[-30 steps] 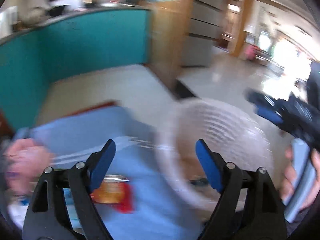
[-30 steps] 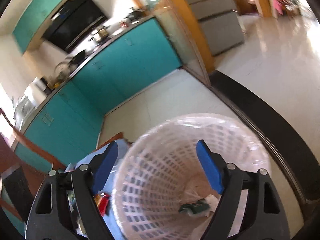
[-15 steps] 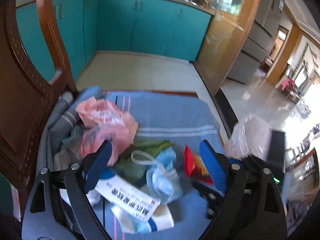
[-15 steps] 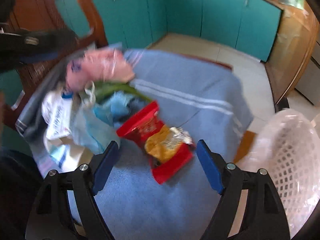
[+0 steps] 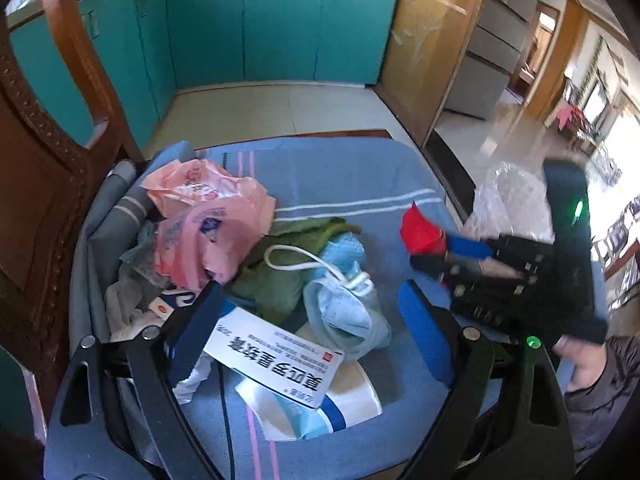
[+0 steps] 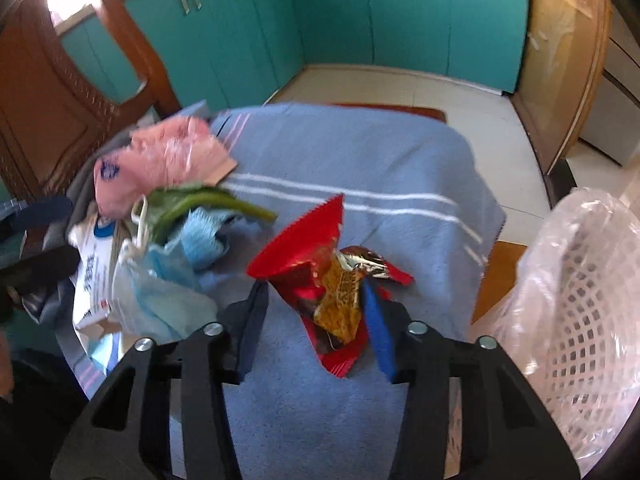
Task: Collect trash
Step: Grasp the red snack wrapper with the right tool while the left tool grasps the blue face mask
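Observation:
A pile of trash lies on a blue striped towel [image 5: 328, 168]: a pink plastic bag [image 5: 208, 216], a green leaf [image 5: 276, 272], a blue face mask [image 5: 344, 312] and a white printed box [image 5: 276, 356]. My left gripper [image 5: 310, 292] hangs open just above the mask and box. A red snack wrapper [image 6: 320, 264] lies right of the pile. My right gripper [image 6: 314, 292] is closing on it, and the wrapper bunches up between the pads. The left wrist view shows the right gripper [image 5: 452, 248] pinching the red wrapper [image 5: 420, 228].
A white lattice basket [image 6: 580, 320] lined with clear plastic stands off the towel's right edge, also seen as the basket [image 5: 508, 200]. A carved wooden chair back [image 5: 44, 140] rises on the left. Teal cabinets [image 5: 280, 24] and pale floor tiles lie beyond.
Both views swung from the basket to the towel. The right gripper came down over the red wrapper and its jaws narrowed on it, crumpling it upward. The left gripper settled over the pile.

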